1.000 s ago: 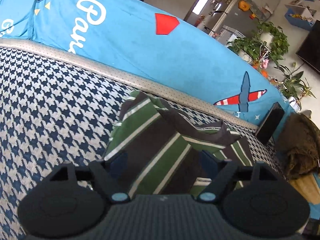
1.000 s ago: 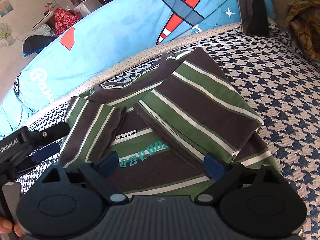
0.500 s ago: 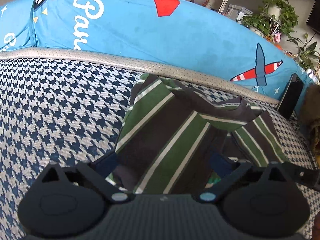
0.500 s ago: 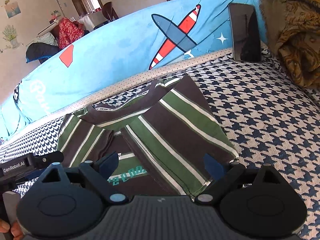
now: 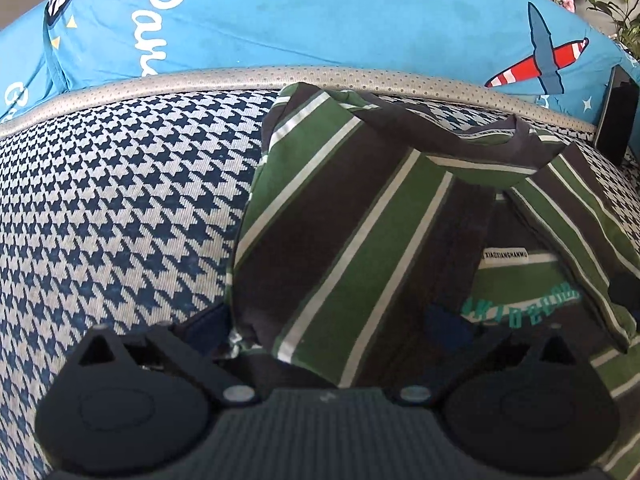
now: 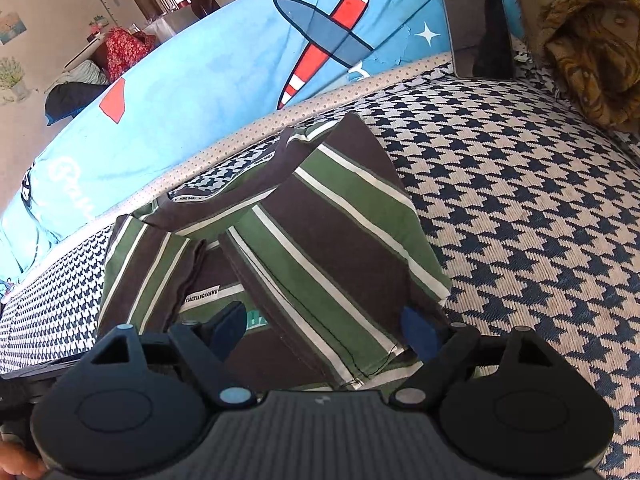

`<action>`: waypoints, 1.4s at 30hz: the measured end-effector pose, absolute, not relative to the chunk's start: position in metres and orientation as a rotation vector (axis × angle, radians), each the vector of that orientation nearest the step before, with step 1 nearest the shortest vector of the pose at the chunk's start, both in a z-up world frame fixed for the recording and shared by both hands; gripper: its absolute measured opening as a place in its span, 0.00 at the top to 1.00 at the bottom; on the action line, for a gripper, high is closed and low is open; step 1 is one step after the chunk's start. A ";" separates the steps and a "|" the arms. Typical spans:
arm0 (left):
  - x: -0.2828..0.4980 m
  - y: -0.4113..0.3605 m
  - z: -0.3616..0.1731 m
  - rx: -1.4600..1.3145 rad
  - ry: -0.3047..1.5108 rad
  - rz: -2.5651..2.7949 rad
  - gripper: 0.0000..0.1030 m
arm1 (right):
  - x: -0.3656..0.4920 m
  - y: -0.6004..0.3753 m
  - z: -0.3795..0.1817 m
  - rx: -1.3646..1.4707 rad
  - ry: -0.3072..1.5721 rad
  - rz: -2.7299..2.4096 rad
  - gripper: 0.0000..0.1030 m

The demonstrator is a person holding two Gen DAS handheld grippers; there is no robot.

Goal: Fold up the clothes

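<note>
A striped shirt (image 5: 360, 240) in green, brown and white lies on the houndstooth cover (image 5: 120, 220), both side panels folded inward over its printed middle. My left gripper (image 5: 328, 328) is open wide over the lower edge of the left panel, whose hem lies between the fingers. In the right wrist view the same shirt (image 6: 320, 240) shows its right folded panel. My right gripper (image 6: 324, 328) straddles that panel's lower corner, and its jaws are closing with the cloth between them; the pads do not press on it.
A blue cushion (image 5: 320, 20) printed with an aeroplane runs along the back behind a grey piped edge. A dark tablet (image 6: 480, 24) leans against it at the right. A brown-gold blanket (image 6: 592, 48) is heaped at the far right. Houndstooth cover (image 6: 540, 220) extends right of the shirt.
The left gripper tipped downward and closed in on the left panel's lower edge, its jaws spreading wider. The right gripper slid toward the right panel's lower corner, jaws narrowing slightly.
</note>
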State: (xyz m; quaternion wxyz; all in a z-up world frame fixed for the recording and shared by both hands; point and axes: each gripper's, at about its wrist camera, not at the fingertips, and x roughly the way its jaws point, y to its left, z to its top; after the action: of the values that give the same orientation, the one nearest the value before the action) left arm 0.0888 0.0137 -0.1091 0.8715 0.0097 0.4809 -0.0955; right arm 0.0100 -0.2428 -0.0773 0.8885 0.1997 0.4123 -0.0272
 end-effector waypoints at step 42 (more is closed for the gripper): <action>0.069 0.021 -0.100 0.078 1.012 -0.141 0.00 | -0.005 -0.282 -0.080 0.179 0.776 -0.097 0.58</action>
State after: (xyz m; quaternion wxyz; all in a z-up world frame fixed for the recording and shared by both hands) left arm 0.0687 0.0211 -0.0999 0.8715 0.0373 0.4843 -0.0676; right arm -0.0050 -0.2818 -0.0800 0.9205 0.0873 0.3778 -0.0473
